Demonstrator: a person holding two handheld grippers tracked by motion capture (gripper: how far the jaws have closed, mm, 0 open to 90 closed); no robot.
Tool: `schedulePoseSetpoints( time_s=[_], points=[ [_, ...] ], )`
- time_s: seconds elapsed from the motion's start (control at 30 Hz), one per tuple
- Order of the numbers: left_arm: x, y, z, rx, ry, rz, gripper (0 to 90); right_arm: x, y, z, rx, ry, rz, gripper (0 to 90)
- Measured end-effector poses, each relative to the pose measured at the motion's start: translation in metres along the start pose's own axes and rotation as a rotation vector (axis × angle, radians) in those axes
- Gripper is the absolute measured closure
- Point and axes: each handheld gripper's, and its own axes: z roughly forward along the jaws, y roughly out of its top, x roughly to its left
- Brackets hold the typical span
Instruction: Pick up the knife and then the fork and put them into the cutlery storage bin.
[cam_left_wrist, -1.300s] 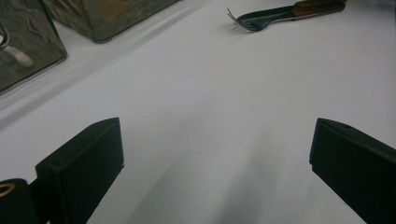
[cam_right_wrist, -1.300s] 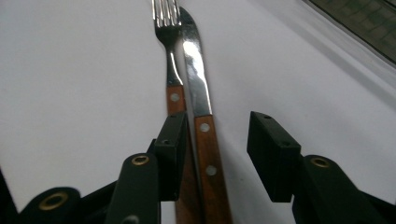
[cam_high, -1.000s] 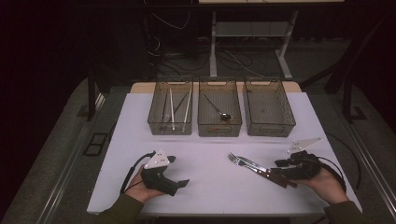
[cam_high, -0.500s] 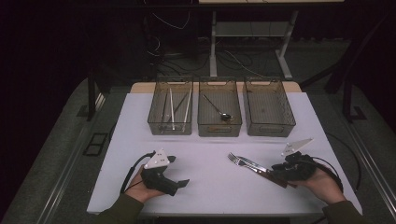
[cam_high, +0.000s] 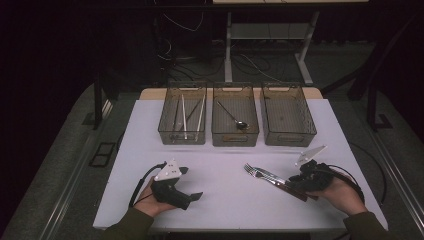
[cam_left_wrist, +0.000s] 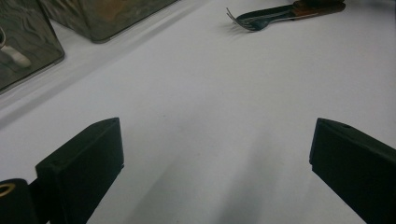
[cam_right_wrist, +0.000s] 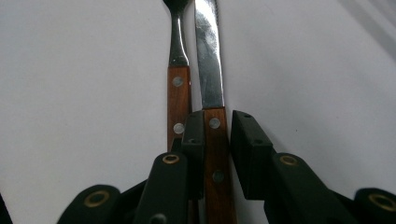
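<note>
A white, matte table (cam_high: 225, 200) is standing in a dark room, cables lying on the floor beyond it. In the right gripper view, the right gripper (cam_right_wrist: 216, 135) is showing its black jaws closing in on the wooden, riveted handle of a knife (cam_right_wrist: 211, 107): the left pad is touching the handle while a thin gap is remaining at the right pad, so the jaws have been narrowing without yet clamping. Just left of the knife a fork (cam_right_wrist: 178, 93) with a matching wooden handle and steel neck is lying parallel, outside the jaws. The high view is giving what that close view cannot: the right hand (cam_high: 345, 192) is resting low on the table's near right, gripper pointing left and away, the fork tines lying beyond it. The left gripper view is catching those tines from across the table, past the left gripper (cam_left_wrist: 215, 172), whose blocky black jaws are standing wide apart with nothing between them. Farther off, three translucent ribbed bins (cam_high: 287, 107) are sitting in a row, the middle one holding a spoon (cam_high: 235, 117), the left one chopsticks (cam_high: 185, 117).
</note>
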Motion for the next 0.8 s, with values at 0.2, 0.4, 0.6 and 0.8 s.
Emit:
schedulePoseSetpoints(
  time_s=[0.2, 0.4, 0.6, 0.8],
  points=[
    [0.0, 0.0, 0.0, -0.001, -0.001, 0.001, 1.6, -0.002, 0.012, 0.004, 0.095, 0.008, -0.021, 74.6],
    [0.0, 0.0, 0.0, 0.0, -0.002, 0.001, 1.6, -0.002, 0.03, 0.01, 0.223, -0.011, -0.062, 73.3],
    [0.0, 0.0, 0.0, -0.001, -0.003, 0.001, 1.5, 0.003, 0.049, 0.018, 0.369, -0.036, -0.091, 73.8],
    [0.0, 0.0, 0.0, -0.003, -0.005, 0.002, 1.6, 0.006, 0.057, 0.023, 0.439, -0.068, -0.115, 77.1]
  ],
)
